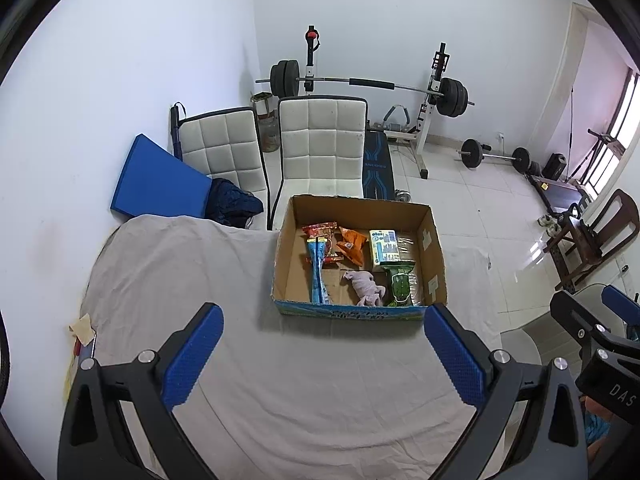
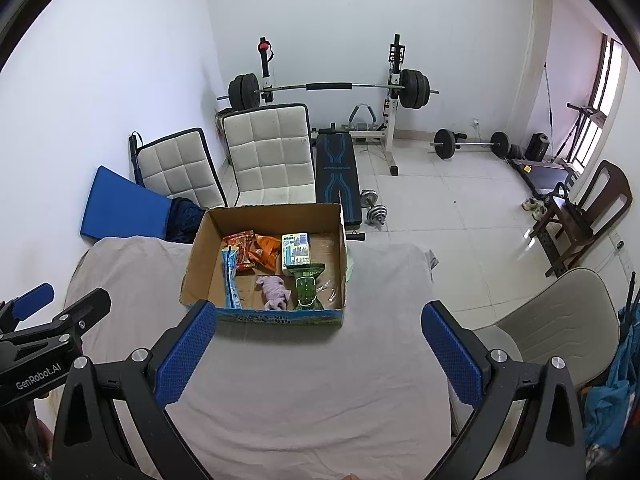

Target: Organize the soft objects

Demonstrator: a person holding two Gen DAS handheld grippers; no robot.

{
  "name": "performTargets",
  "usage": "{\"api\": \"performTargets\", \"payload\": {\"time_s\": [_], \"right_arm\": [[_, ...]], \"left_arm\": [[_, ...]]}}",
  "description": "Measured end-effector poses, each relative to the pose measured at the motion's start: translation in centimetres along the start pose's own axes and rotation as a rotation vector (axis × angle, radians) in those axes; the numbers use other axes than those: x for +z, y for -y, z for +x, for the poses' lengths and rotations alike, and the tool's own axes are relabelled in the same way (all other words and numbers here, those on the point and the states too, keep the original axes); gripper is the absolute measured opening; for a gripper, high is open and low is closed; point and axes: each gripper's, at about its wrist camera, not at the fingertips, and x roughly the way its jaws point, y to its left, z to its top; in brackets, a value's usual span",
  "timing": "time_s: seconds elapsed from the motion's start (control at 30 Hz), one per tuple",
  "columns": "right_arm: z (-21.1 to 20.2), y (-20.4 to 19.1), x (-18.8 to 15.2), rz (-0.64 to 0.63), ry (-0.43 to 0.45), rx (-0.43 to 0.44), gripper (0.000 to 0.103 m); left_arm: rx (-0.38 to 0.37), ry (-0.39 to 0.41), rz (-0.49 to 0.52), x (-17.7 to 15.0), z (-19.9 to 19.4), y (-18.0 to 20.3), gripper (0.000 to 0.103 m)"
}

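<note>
1. The cardboard box (image 1: 434,256) holding the soft objects sits on the far part of the cloth-covered table (image 1: 280,380), at about 12 o'clock from the left gripper (image 1: 322,356) and just beyond its fingertips.
2. In the right wrist view the same cardboard box (image 2: 200,256) lies at roughly 11 o'clock from the right gripper (image 2: 320,354), with the left blue pad (image 2: 186,354) overlapping the near left corner of the box in the picture; whether they touch cannot be told.
3. Inside the box, a small lilac plush toy (image 1: 366,286) lies near the front wall, about the middle.
4. A long blue packet (image 1: 318,270) lies at 9 o'clock of the plush toy, running front to back.
5. A green packet (image 1: 400,286) lies just beside the plush toy at its 3 o'clock.
6. At the back of the box lie a red snack bag (image 1: 320,232), an orange bag (image 1: 352,246) and a pale tissue pack (image 1: 384,248).
7. The left gripper is spread wide, nothing between its pads, above bare cloth.
8. The right gripper is likewise spread wide and holds nothing; it appears at 3 o'clock in the left wrist view (image 1: 600,320).
9. Two white padded chairs (image 1: 320,148) stand at 12 o'clock behind the table, with a barbell rack (image 1: 368,84) against the far wall.
</note>
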Motion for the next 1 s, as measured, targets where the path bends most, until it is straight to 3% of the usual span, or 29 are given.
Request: {"api": "performTargets", "payload": {"time_s": [1.0], "right_arm": [[-1.6, 0.1, 0.6, -0.007, 0.017, 0.008, 0.103]], "left_arm": [[0.016, 0.014, 0.001, 0.9, -0.7, -0.5, 0.103]]}}
